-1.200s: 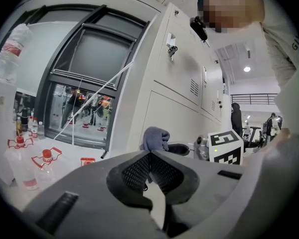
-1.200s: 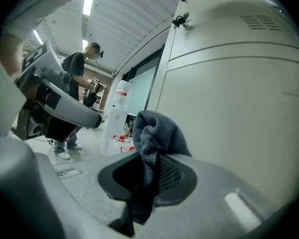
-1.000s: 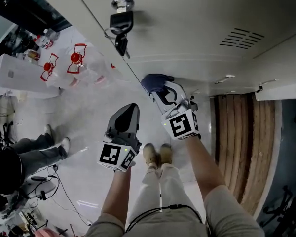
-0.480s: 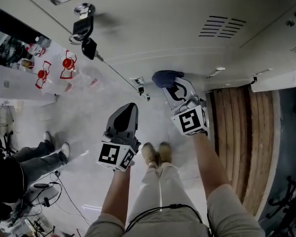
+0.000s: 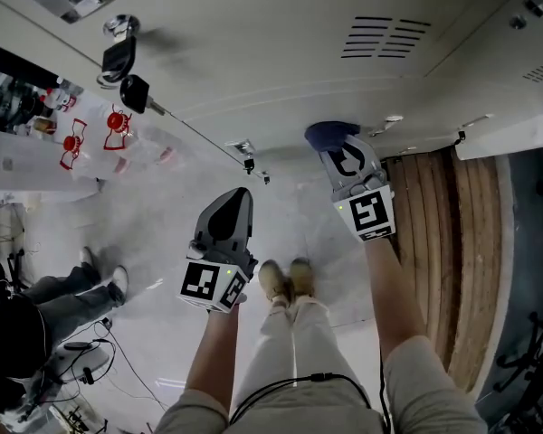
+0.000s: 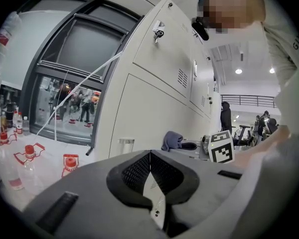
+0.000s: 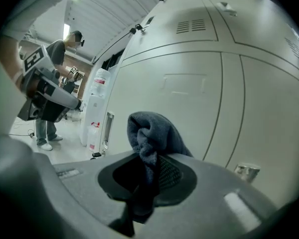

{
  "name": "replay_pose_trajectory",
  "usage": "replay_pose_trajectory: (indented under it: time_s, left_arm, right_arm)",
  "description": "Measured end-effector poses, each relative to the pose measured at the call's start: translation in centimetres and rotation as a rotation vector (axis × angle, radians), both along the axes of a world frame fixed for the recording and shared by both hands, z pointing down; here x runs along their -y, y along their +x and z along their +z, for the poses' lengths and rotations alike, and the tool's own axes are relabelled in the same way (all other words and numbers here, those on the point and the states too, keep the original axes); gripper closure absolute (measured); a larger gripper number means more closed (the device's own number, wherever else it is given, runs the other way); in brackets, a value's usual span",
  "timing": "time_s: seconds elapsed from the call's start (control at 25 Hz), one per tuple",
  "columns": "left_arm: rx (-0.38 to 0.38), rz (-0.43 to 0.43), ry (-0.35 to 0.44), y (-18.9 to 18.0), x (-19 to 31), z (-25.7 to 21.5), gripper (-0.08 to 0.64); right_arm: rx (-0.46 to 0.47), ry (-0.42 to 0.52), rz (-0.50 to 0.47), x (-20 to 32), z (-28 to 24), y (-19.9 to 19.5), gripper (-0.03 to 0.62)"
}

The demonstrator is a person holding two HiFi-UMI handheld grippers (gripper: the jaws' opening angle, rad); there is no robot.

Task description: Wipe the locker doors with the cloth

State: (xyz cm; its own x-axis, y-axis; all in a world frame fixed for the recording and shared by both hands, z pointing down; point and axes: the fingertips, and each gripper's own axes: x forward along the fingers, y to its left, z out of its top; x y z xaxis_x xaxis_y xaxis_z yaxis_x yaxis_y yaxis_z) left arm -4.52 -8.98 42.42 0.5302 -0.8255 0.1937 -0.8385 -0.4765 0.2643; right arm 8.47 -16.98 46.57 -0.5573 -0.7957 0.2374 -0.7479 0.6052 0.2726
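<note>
A dark blue cloth (image 5: 330, 135) is bunched at the tip of my right gripper (image 5: 346, 158), which is shut on it and presses it against the pale locker door (image 5: 281, 52) low down. In the right gripper view the cloth (image 7: 152, 133) sticks up out of the jaws (image 7: 149, 159) right in front of the door panel (image 7: 189, 98). My left gripper (image 5: 236, 202) hangs shut and empty away from the lockers, over the floor. In the left gripper view its jaws (image 6: 149, 154) meet, and the cloth (image 6: 172, 140) shows beyond them.
A key bunch (image 5: 120, 60) hangs from a lock on an upper door. Vent slots (image 5: 376, 36) sit further right. Water bottles (image 5: 90, 134) stand at the left, a seated person's legs (image 5: 68, 287) lower left. Wooden slats (image 5: 452, 242) lie at the right, beside my shoes (image 5: 286, 283).
My right gripper has slid the cloth to the right along the locker's lower part. The left gripper has stayed where it was, shut.
</note>
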Motion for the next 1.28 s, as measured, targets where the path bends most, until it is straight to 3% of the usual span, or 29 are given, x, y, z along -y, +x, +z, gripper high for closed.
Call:
replay_pose_trajectory:
  time_s: [0.36,0.6,0.72,1.04,1.28]
  left_arm:
    - [0.004,0.005,-0.010,-0.6,-0.2,0.8,0.561]
    - [-0.001,-0.006,-0.016,-1.5,-0.5,1.4,0.561]
    - [-0.005,-0.009,-0.021,-1.9,-0.7,1.8,0.561]
    - [-0.003,-0.026,-0.038,-3.9,-1.2,3.2,0.561]
    - [0.008,-0.047,-0.043,-5.8,-1.2,3.9,0.561]
  right_arm:
    - [0.012,-0.024,0.091,0.6,1.0,3.9,0.541]
    - [0.102,-0.026,0.157,0.0,1.1,3.4,0.537]
    - [0.142,-0.036,0.106,-0.9,1.9,0.5,0.537]
    - [0.130,-0.078,-0.148,-2.4,4.0,-12.4,0.537]
    - [0.079,-0.120,-0.187,-1.8,5.4,-15.6,0.537]
